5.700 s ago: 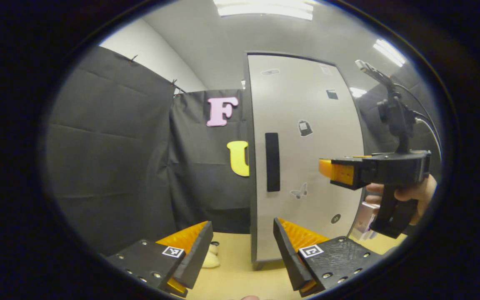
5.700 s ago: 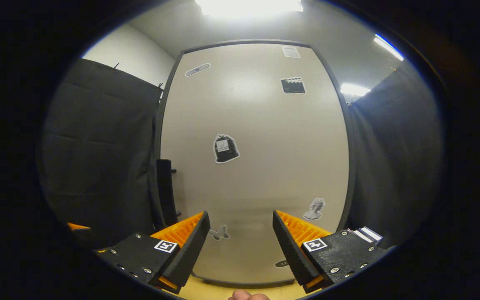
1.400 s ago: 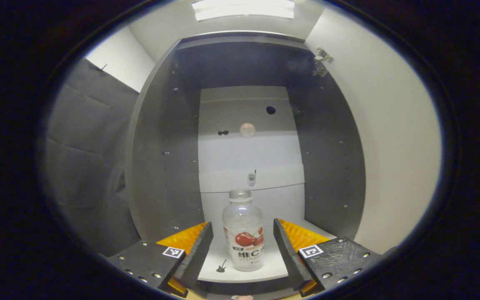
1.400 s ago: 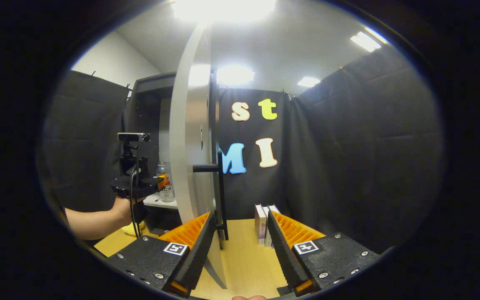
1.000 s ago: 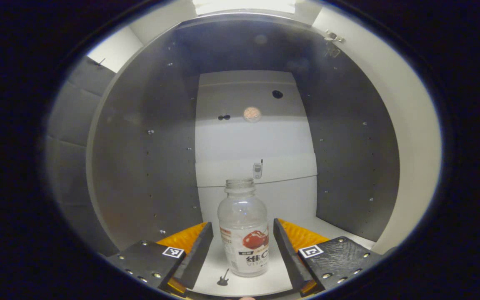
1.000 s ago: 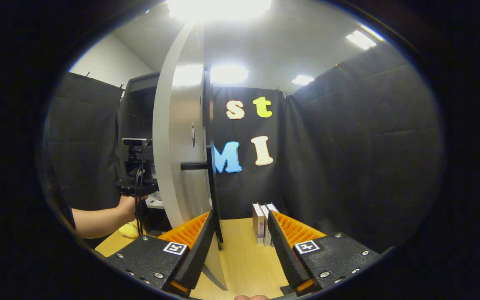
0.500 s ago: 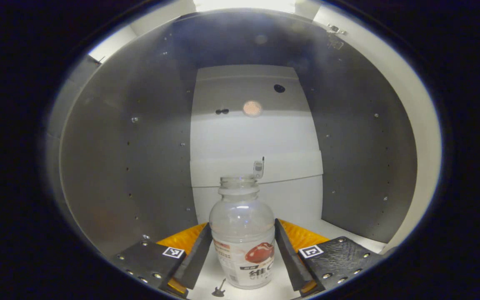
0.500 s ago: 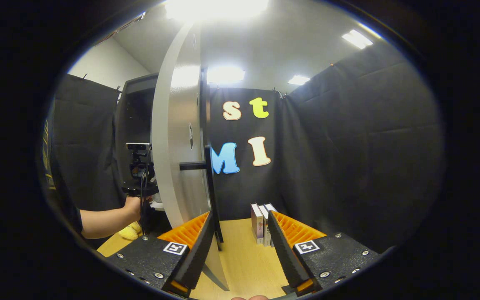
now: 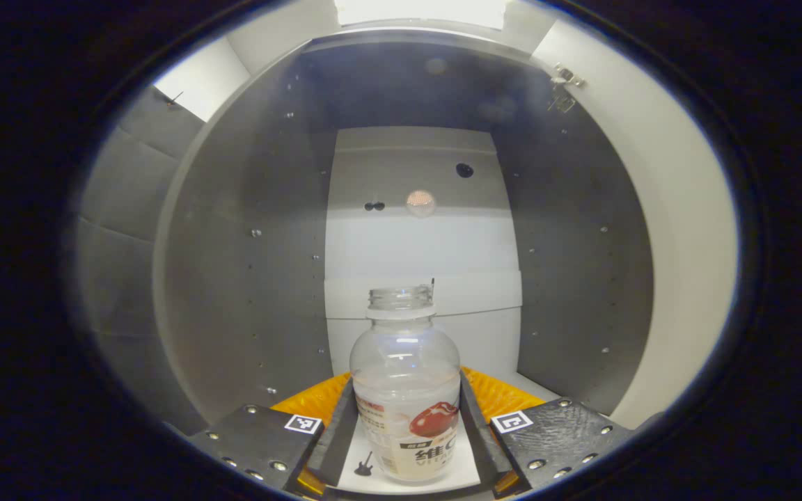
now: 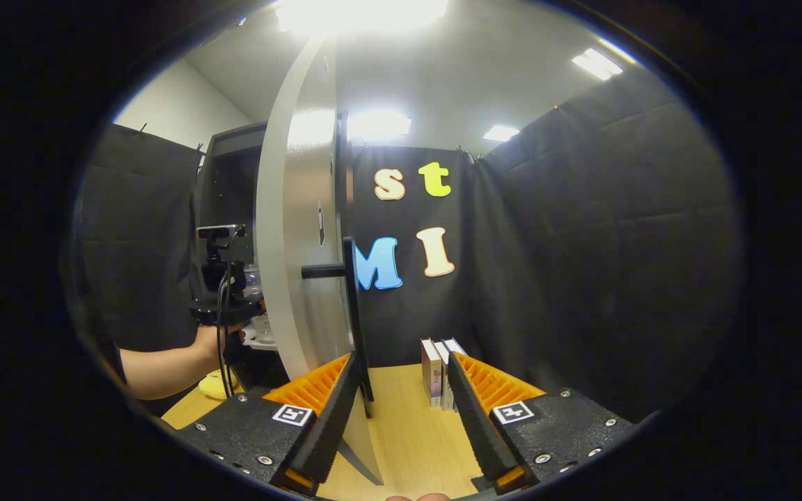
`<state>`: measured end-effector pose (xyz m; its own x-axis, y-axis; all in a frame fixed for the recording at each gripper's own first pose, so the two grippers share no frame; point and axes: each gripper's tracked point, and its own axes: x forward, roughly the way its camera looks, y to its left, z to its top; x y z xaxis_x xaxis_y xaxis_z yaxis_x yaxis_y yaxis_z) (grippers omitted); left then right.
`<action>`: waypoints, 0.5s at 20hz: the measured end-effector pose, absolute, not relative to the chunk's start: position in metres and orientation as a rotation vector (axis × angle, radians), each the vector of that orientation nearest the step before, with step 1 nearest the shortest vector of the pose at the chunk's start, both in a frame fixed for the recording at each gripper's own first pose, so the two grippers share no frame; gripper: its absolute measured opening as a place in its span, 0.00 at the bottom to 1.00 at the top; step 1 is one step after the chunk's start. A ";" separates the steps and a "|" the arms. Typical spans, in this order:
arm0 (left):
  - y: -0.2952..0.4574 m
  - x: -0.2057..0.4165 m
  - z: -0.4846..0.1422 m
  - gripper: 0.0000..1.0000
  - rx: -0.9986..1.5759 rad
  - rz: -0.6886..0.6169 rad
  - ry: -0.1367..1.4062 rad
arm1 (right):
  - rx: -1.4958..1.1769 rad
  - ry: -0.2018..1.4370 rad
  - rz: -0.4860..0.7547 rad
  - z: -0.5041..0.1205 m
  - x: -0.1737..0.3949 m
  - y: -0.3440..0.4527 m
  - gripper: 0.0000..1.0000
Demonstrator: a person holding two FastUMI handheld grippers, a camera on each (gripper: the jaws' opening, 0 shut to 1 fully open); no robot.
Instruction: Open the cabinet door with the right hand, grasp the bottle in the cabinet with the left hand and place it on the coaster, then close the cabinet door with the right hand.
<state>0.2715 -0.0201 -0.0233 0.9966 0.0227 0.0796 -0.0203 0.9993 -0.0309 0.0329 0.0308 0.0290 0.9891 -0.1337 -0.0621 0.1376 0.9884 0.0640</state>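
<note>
A clear uncapped bottle [image 9: 404, 369] with a red fruit label stands upright on the white shelf [image 9: 469, 472] inside the open cabinet. My left gripper [image 9: 406, 424] is shut on it, both fingers pressed against the bottle's lower sides. In the right gripper view the pale cabinet door [image 10: 300, 243] stands swung open and edge-on, its black bar handle [image 10: 350, 313] facing right. My right gripper [image 10: 397, 417] is open, with the door's lower edge just ahead of its left finger. A hand [image 10: 207, 342] holds the left gripper at the cabinet opening. A pale yellow flat thing [image 10: 218, 383], perhaps the coaster, lies below that hand.
The cabinet has dark side walls [image 9: 248, 278] and a white back panel [image 9: 422, 243]. The door's inner face [image 9: 679, 264] borders the opening on the right. Small upright boxes [image 10: 439, 372] stand on the wooden table [image 10: 408, 445] by the black cloth wall.
My left gripper's fingers have come together onto the bottle, and the left gripper view has drawn back slightly. The right gripper and the open door have barely moved.
</note>
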 end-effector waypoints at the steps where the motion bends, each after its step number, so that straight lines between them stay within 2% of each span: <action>1: -0.020 0.270 -0.023 0.67 -0.023 0.019 -0.081 | 0.058 0.063 -0.126 0.027 0.031 0.033 0.83; 4: -0.022 0.269 -0.020 0.70 -0.007 0.034 -0.077 | 0.021 0.087 -0.081 0.017 0.020 0.034 0.85; 5: -0.022 0.268 -0.017 0.72 -0.002 0.045 -0.079 | 0.010 0.088 -0.066 0.015 0.015 0.034 0.90; 9: -0.021 0.270 -0.018 0.79 0.004 0.079 -0.097 | 0.004 0.039 -0.033 0.019 -0.003 0.025 0.92; 10: -0.020 0.272 -0.022 0.67 0.007 0.095 -0.092 | 0.013 0.032 -0.024 0.018 -0.007 0.024 0.93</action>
